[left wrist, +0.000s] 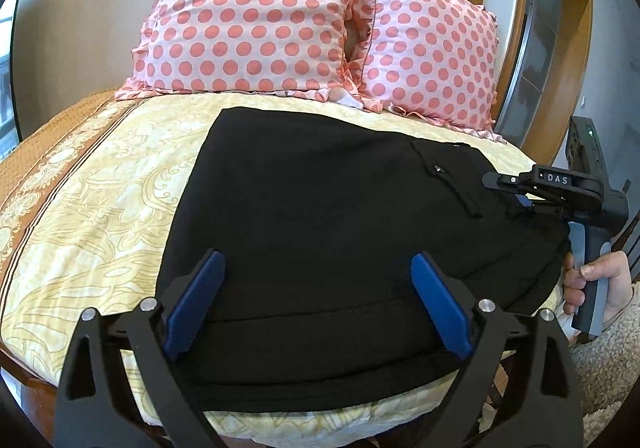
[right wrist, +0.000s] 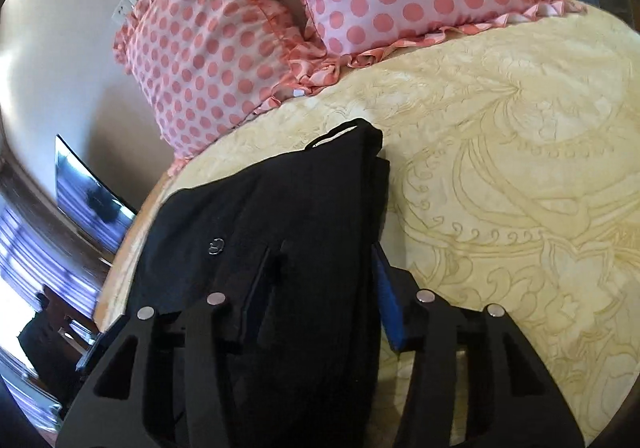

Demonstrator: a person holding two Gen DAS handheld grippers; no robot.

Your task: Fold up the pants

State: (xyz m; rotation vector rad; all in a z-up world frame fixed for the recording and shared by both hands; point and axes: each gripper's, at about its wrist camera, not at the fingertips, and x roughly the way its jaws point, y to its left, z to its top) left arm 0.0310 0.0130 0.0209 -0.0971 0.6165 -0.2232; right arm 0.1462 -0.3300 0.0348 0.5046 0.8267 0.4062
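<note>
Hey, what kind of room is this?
Most likely a bedroom: two pink polka-dot ruffled pillows lean at the head of a bed under a cream patterned bedspread, with black pants laid on it.

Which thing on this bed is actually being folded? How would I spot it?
Look at the bed with the cream patterned bedspread. In front of two pink polka-dot pillows lie the black pants, spread flat. They are the only dark, plain item there, with a small metal button.

Left gripper (left wrist: 316, 268): black linkage arms, silver pivot screws, blue pads (left wrist: 438, 302). Right gripper (left wrist: 506, 188): black, lettered "DAS", grey handle, and behind it a fleecy cream sleeve (left wrist: 600, 364).
</note>
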